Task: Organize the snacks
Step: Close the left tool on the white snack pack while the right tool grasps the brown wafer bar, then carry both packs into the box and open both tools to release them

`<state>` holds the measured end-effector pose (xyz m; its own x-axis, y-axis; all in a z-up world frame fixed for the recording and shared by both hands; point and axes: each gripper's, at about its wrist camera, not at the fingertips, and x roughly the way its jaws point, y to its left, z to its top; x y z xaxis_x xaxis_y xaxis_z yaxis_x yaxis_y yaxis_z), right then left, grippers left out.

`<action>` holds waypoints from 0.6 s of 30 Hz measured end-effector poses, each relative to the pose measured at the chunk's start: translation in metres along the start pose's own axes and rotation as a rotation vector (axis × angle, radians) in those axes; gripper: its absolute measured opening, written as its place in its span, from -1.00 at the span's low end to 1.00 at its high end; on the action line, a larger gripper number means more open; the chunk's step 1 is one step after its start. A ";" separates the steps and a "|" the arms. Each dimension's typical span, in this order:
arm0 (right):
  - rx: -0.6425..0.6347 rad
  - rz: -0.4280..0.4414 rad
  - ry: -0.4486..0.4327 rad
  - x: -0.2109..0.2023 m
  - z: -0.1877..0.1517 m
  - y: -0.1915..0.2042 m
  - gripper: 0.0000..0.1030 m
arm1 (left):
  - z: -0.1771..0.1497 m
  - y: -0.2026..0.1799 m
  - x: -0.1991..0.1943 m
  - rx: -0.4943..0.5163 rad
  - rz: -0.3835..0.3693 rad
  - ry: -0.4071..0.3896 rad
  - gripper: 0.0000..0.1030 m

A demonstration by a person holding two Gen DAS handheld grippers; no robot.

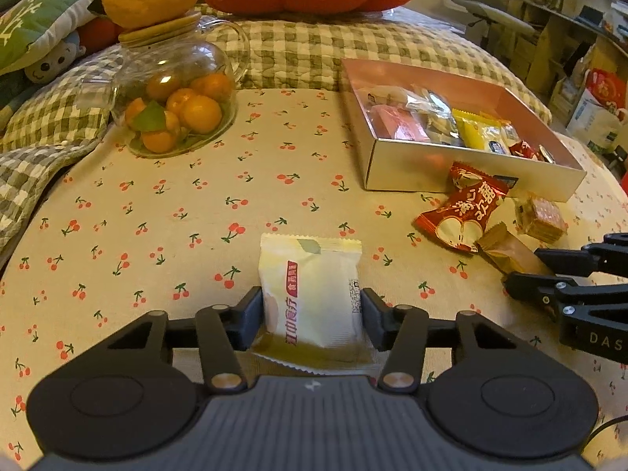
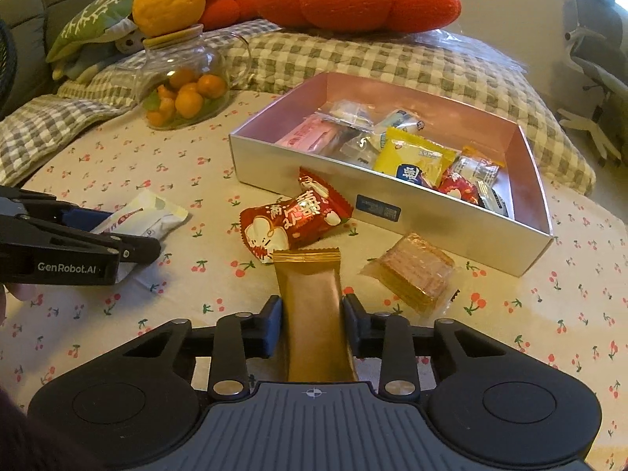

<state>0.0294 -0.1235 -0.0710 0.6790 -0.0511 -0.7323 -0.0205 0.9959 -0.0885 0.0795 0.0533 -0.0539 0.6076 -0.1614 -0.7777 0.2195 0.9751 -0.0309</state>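
Snacks [image 1: 310,294] clamped in both downward-tilted grippers [image 2: 312,322]

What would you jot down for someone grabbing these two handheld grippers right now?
Left gripper: shut on the white snack packet.
Right gripper: shut on the gold snack bar.
Both packets still lie on the cherry-print cloth.
Done: several snacks already sit in the silver box.
Left: box these two, then the red packet and the clear-wrapped wafer pack lying in front of the box.
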 end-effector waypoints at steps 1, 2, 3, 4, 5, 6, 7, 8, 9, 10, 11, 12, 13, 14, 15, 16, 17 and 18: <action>0.002 -0.001 0.002 0.000 0.000 0.000 -0.44 | 0.000 0.000 0.000 -0.002 0.001 0.000 -0.09; 0.009 -0.001 0.006 0.000 0.001 0.000 -0.45 | 0.000 0.000 0.000 -0.004 0.002 0.001 -0.11; 0.016 0.000 0.009 0.000 0.001 0.000 -0.46 | 0.000 0.001 -0.001 -0.007 0.000 0.003 -0.12; 0.026 0.001 0.013 0.000 0.002 -0.001 -0.46 | 0.001 0.001 -0.001 -0.010 -0.001 0.006 -0.13; 0.036 0.004 0.019 0.000 0.003 -0.001 -0.46 | 0.001 0.001 -0.001 -0.013 -0.002 0.009 -0.14; 0.046 0.007 0.024 -0.001 0.003 -0.002 -0.46 | 0.001 0.001 -0.001 -0.017 -0.003 0.013 -0.14; 0.054 0.010 0.029 -0.001 0.004 -0.003 -0.47 | 0.002 0.002 -0.001 -0.021 -0.006 0.017 -0.14; 0.062 0.013 0.035 -0.001 0.004 -0.004 -0.47 | 0.002 0.002 -0.002 -0.024 -0.008 0.022 -0.15; 0.069 0.015 0.041 -0.002 0.005 -0.004 -0.47 | 0.003 0.002 -0.002 -0.027 -0.011 0.026 -0.15; 0.075 0.014 0.048 -0.002 0.006 -0.005 -0.47 | 0.004 0.002 -0.002 -0.032 -0.015 0.031 -0.15; 0.083 0.014 0.057 -0.003 0.006 -0.005 -0.47 | 0.004 0.003 -0.003 -0.037 -0.018 0.036 -0.15; 0.089 0.015 0.062 -0.003 0.006 -0.005 -0.47 | 0.004 0.003 -0.003 -0.041 -0.023 0.040 -0.15; 0.096 0.016 0.068 -0.004 0.007 -0.005 -0.47 | 0.004 0.003 -0.004 -0.045 -0.027 0.044 -0.15; 0.104 0.018 0.073 -0.005 0.008 -0.005 -0.47 | 0.004 0.002 -0.004 -0.049 -0.032 0.049 -0.15; 0.113 0.022 0.077 -0.006 0.008 -0.006 -0.47 | 0.005 0.002 -0.005 -0.052 -0.037 0.054 -0.15; 0.121 0.027 0.078 -0.007 0.009 -0.006 -0.47 | 0.005 0.002 -0.005 -0.054 -0.041 0.058 -0.15; 0.129 0.032 0.078 -0.009 0.010 -0.006 -0.47 | 0.005 0.002 -0.006 -0.057 -0.044 0.060 -0.15; 0.133 0.036 0.076 -0.011 0.011 -0.006 -0.47 | 0.005 0.002 -0.007 -0.058 -0.048 0.061 -0.15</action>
<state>0.0304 -0.1278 -0.0547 0.6220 -0.0161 -0.7828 0.0573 0.9980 0.0251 0.0799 0.0555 -0.0456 0.5492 -0.1999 -0.8114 0.2010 0.9741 -0.1039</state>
